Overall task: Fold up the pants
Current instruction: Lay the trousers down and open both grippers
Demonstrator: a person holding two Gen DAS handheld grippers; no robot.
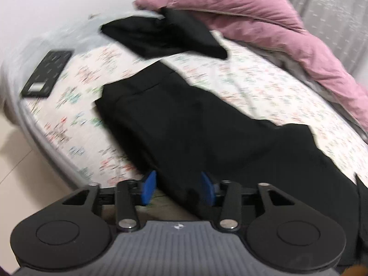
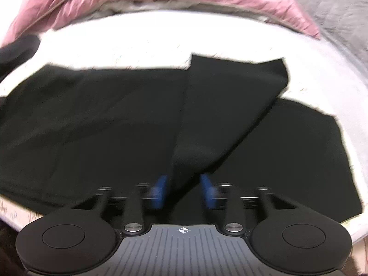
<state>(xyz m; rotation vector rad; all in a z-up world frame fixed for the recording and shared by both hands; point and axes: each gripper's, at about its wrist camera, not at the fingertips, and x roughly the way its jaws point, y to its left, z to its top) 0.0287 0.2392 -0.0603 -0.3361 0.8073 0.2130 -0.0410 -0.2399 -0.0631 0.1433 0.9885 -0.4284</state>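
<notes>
Limp black fabric pants [image 1: 184, 124] drape softly; we judge hems and waistband the best holds. Left gripper [image 1: 178, 189] and right gripper [image 2: 184, 192] gape, pads apart, fabric lying loose between them.

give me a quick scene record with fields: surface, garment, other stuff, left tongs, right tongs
surface: bed with patterned sheet
garment: black pants spread on bed, one part lying over the rest
other stuff: pink duvet bunched at far edge; second black garment past the pants; dark flat box on sheet
left tongs: open, pants edge between pads
right tongs: open, fabric fold between pads
</notes>
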